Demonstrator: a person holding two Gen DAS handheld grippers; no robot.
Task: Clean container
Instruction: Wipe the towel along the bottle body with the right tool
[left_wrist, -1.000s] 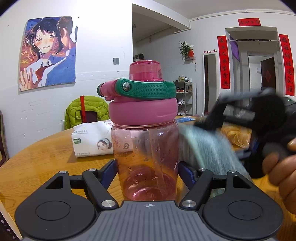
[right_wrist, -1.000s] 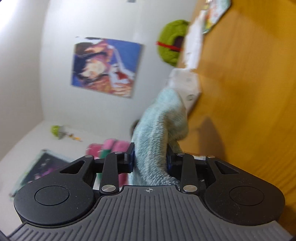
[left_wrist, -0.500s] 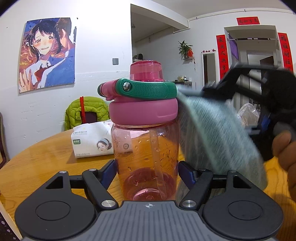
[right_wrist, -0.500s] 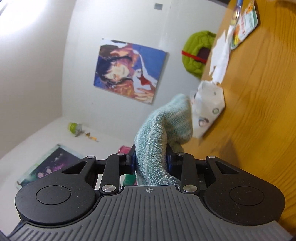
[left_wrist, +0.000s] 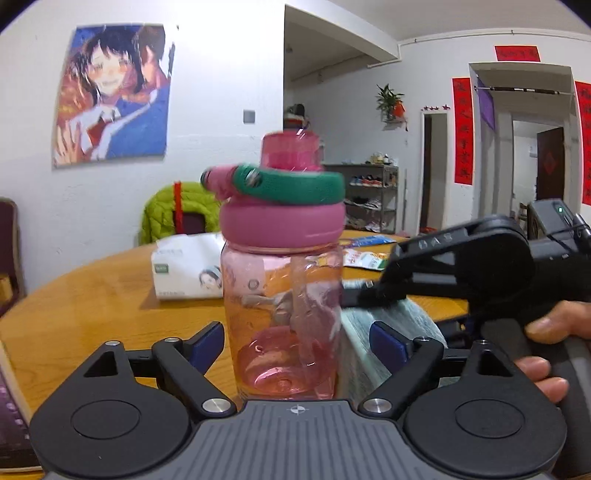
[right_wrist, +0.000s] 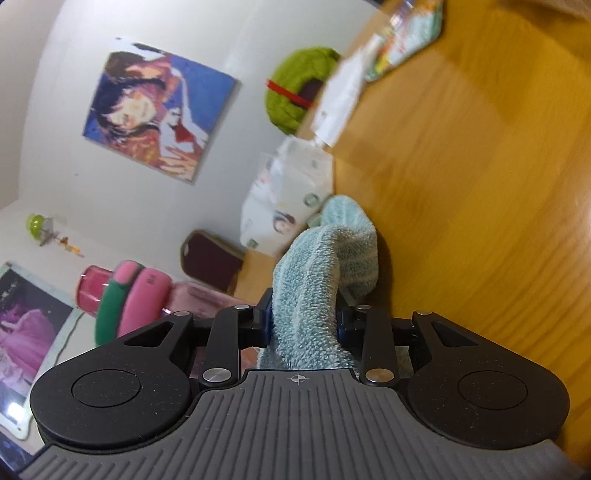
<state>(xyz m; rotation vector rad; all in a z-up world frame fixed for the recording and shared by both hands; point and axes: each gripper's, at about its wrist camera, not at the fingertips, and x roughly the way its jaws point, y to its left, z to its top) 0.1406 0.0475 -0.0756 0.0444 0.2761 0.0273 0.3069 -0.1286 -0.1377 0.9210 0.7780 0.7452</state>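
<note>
A clear pink water bottle (left_wrist: 282, 317) with a pink lid and green carry loop stands upright on the round wooden table (left_wrist: 92, 295). My left gripper (left_wrist: 297, 341) is open; its blue pads stand apart from the bottle on both sides. My right gripper (right_wrist: 304, 319) is shut on a light blue-grey towel (right_wrist: 321, 277). In the left wrist view the right gripper (left_wrist: 364, 295) holds the towel (left_wrist: 391, 332) against the bottle's lower right side. In the right wrist view the bottle (right_wrist: 136, 295) shows at the left, lying sideways in the tilted image.
A white tissue pack (left_wrist: 186, 269) lies on the table behind the bottle. Snack packets (left_wrist: 365, 258) lie at the far side. A green jacket (left_wrist: 173, 210) hangs on a chair behind the table. A dark red chair (right_wrist: 212, 260) stands at the table's edge.
The right gripper has moved down with the towel, from beside the bottle's lid to its lower right side. The left gripper's pads have spread off the bottle.
</note>
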